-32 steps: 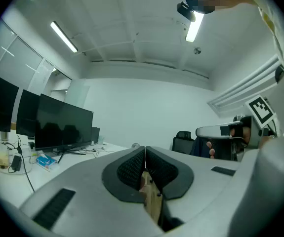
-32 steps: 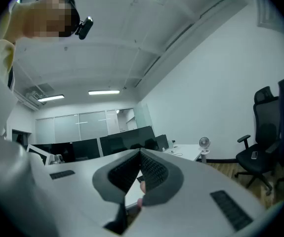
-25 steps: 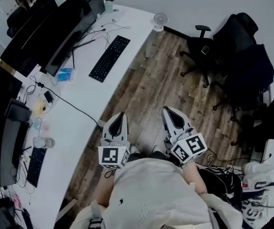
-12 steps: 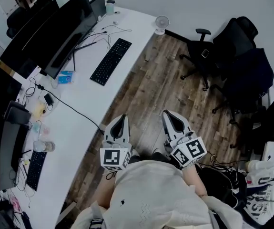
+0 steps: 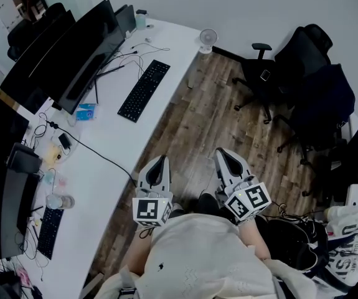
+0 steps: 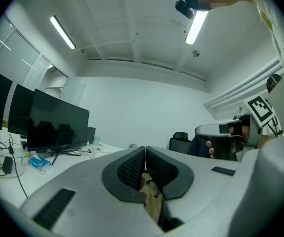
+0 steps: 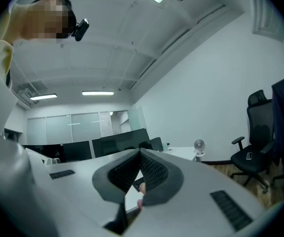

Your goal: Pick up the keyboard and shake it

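Keyboard (image 5: 144, 90) lies before the monitor (image 5: 85, 48); seemingly a fan (image 5: 208, 37) at desk (image 5: 172, 42) end.

A long white desk (image 5: 85, 185) curves along the left side of a wood-plank floor (image 5: 197, 123). Dark monitors (image 5: 82, 52) stand in a row along the desk's far edge. A blue packet (image 5: 86, 111) lies just beside one monitor stand, and a black cable (image 5: 101, 152) trails across the desktop. A small white fan (image 5: 208, 37) sits at the desk's far end. Black office chairs (image 5: 263, 73) stand on the right, well apart from the desk, one draped in dark cloth (image 5: 322, 98).
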Demonstrator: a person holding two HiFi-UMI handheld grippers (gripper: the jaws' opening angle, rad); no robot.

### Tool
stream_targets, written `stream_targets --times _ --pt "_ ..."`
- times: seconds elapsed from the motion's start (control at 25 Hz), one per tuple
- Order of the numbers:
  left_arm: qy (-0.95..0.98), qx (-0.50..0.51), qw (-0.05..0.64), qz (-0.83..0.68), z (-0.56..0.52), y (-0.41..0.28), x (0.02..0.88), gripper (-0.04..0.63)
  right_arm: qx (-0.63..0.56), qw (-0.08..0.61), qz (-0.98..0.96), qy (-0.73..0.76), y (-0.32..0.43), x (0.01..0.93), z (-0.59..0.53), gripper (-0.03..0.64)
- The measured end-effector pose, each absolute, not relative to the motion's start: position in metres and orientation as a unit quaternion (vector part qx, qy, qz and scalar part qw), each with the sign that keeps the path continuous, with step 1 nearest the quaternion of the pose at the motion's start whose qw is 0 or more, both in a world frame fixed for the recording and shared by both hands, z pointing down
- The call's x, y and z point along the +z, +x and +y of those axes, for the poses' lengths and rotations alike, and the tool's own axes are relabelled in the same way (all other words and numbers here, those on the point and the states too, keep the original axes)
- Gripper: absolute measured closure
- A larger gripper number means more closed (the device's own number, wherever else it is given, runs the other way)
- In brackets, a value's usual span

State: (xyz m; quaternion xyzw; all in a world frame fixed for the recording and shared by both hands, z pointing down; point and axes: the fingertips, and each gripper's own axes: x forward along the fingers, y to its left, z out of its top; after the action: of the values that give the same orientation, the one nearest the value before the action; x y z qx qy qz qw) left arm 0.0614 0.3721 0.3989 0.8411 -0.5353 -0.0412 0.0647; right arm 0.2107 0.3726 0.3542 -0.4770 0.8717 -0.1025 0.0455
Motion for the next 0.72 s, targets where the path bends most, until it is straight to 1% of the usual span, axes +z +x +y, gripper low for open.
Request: stream_targets --times 0.4,0.72 --pt "0.845 -0.025 0.057 -0.53 0.347 0.07 0.402 0.58 -0.108 0.056 0.867 -0.483 0.223 0.359 0.344 0.617" --pt "0.836 -0.027 0.056 -0.545 0.298 0.076 0.401 0.58 -0.104 0.056 0.878 -0.464 0.227 0.361 0.289 0.617"
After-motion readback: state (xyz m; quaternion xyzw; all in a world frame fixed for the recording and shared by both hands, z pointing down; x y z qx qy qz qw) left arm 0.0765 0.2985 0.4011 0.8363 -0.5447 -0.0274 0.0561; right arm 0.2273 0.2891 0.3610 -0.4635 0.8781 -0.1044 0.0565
